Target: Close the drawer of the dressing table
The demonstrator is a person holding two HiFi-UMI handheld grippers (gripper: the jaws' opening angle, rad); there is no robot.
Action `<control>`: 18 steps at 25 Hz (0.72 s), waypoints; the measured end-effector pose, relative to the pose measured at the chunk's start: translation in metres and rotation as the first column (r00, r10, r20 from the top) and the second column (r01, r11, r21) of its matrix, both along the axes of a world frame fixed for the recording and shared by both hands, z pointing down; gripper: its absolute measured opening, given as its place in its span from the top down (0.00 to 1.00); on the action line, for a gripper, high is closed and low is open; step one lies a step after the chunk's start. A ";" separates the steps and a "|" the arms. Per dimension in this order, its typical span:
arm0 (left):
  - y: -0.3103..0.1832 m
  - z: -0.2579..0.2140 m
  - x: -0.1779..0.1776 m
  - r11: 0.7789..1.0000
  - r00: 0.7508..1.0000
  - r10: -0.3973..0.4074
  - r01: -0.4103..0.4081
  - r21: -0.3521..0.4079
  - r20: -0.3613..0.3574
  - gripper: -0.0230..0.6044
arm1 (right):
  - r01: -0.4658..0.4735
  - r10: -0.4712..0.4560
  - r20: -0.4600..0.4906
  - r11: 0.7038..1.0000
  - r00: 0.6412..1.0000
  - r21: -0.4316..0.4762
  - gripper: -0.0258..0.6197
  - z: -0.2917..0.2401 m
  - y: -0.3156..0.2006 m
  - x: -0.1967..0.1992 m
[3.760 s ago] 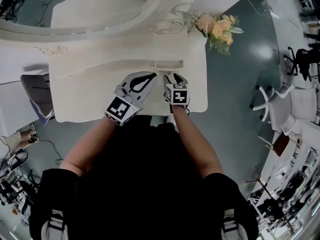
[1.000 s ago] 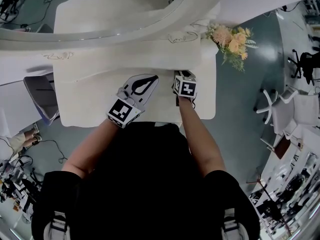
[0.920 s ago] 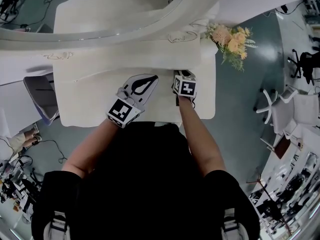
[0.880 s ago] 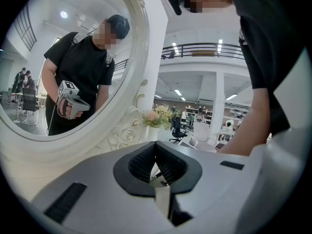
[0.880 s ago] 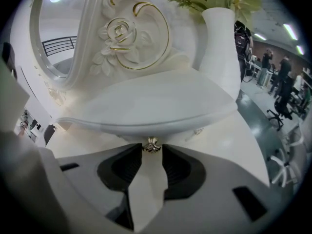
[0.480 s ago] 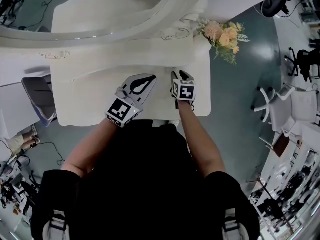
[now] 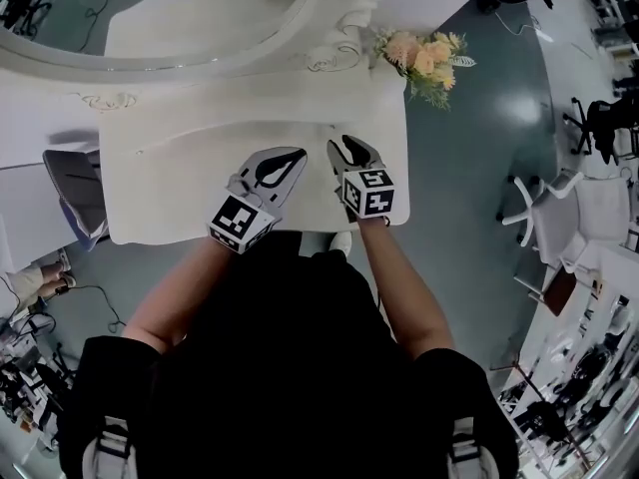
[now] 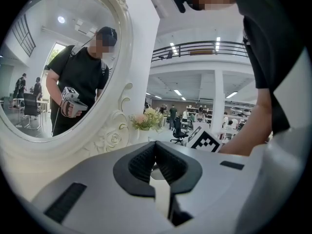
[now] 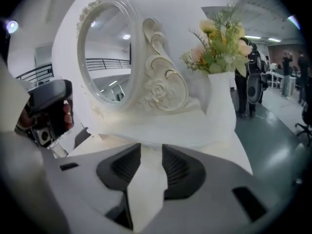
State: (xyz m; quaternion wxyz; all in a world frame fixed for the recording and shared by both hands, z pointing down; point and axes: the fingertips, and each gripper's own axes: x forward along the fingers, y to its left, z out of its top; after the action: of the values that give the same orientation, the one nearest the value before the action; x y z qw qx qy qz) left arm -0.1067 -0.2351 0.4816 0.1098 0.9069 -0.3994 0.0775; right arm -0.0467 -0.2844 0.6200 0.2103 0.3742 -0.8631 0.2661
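Note:
The white dressing table lies below me, its top bare. Its drawer is hidden under the front edge and nothing juts out there. My right gripper hovers over the right part of the tabletop and points at the mirror. Its jaws have just been opening and stand apart with nothing between them. My left gripper floats over the middle of the top, tips together and empty.
A white vase of pale flowers stands at the table's back right corner beside the carved mirror frame. A chair sits left of the table. White office chairs stand on the grey floor to the right.
My right gripper has lifted from the table's front edge to above the top, tilting up toward the mirror, its jaws now wider. The left gripper has drifted slightly.

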 end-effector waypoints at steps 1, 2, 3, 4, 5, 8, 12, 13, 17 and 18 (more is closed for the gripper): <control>0.003 -0.002 0.002 1.000 1.000 -0.005 0.005 0.004 -0.001 0.97 | 0.018 -0.018 0.017 1.000 1.000 0.020 0.75 -0.010 0.004 -0.002; 0.007 -0.004 0.003 1.000 1.000 -0.011 0.011 0.008 -0.001 0.97 | 0.034 -0.036 0.032 0.999 0.999 0.041 0.75 -0.020 0.009 -0.003; 0.010 -0.006 0.005 1.000 1.000 -0.018 0.018 0.012 -0.001 0.97 | 0.051 -0.054 0.045 0.997 0.998 0.062 0.75 -0.031 0.014 -0.003; 0.013 -0.008 0.006 1.000 1.000 -0.026 0.026 0.015 -0.001 0.97 | 0.067 -0.072 0.057 0.994 0.996 0.084 0.75 -0.041 0.019 -0.004; 0.016 -0.010 0.007 0.999 0.999 -0.034 0.034 0.018 -0.001 0.97 | 0.082 -0.089 0.067 0.991 0.994 0.104 0.75 -0.051 0.023 -0.004; 0.026 -0.018 0.011 0.998 0.998 -0.060 0.060 0.028 -0.003 0.97 | 0.111 -0.128 0.100 0.981 0.987 0.156 0.76 -0.081 0.037 -0.001; 0.038 -0.030 0.018 0.996 0.997 -0.080 0.080 0.050 -0.009 0.97 | 0.134 -0.166 0.126 0.963 0.978 0.232 0.77 -0.119 0.055 0.007; 0.041 -0.033 0.020 0.995 0.997 -0.082 0.083 0.055 -0.010 0.97 | 0.139 -0.176 0.129 0.958 0.976 0.250 0.78 -0.128 0.059 0.009; 0.052 -0.050 0.028 0.993 0.996 -0.086 0.087 0.083 -0.014 0.97 | 0.152 -0.205 0.138 0.935 0.969 0.321 0.80 -0.160 0.076 0.020; 0.054 -0.055 0.030 0.992 0.996 -0.085 0.086 0.092 -0.014 0.97 | 0.151 -0.208 0.141 0.929 0.968 0.338 0.83 -0.167 0.079 0.022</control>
State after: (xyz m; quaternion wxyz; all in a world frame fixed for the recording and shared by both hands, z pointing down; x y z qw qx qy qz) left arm -0.0763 -0.1815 0.4270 0.0730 0.8933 -0.4407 0.0494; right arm -0.0242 -0.2050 0.4526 0.0931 0.2981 -0.9408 0.1317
